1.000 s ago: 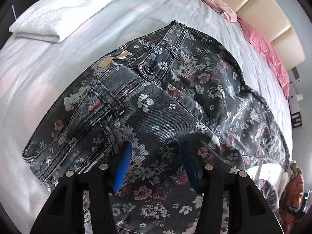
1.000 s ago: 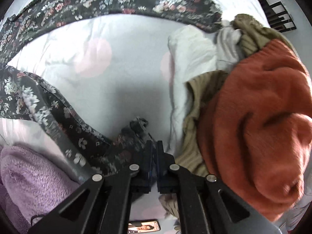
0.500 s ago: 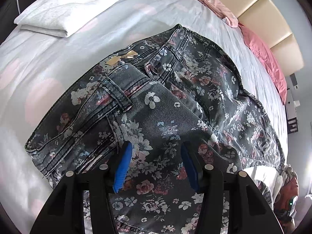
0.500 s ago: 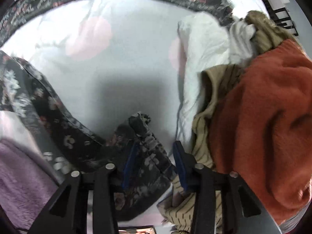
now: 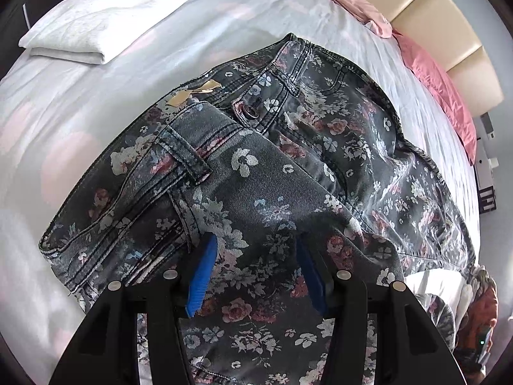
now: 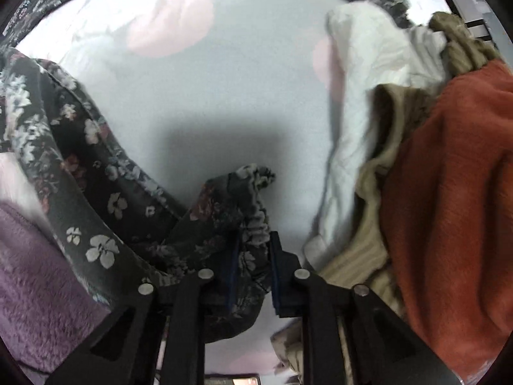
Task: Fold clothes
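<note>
Floral jeans (image 5: 282,160) lie on the bed (image 5: 96,102), waistband toward the folded white garment (image 5: 118,9). Left gripper (image 5: 253,276): 2 fingers (image 5: 202,276) spread wide, hovering above the denim. Right gripper (image 6: 253,266): fingers (image 6: 278,272) partly parted, jeans hem (image 6: 250,199) bunched between them; grip contact cannot be told. Orange sweater (image 6: 449,192) lies to the right, purple fleece (image 6: 35,272) to the left.

Pink pillows (image 5: 433,73), beige headboard (image 5: 449,32).
</note>
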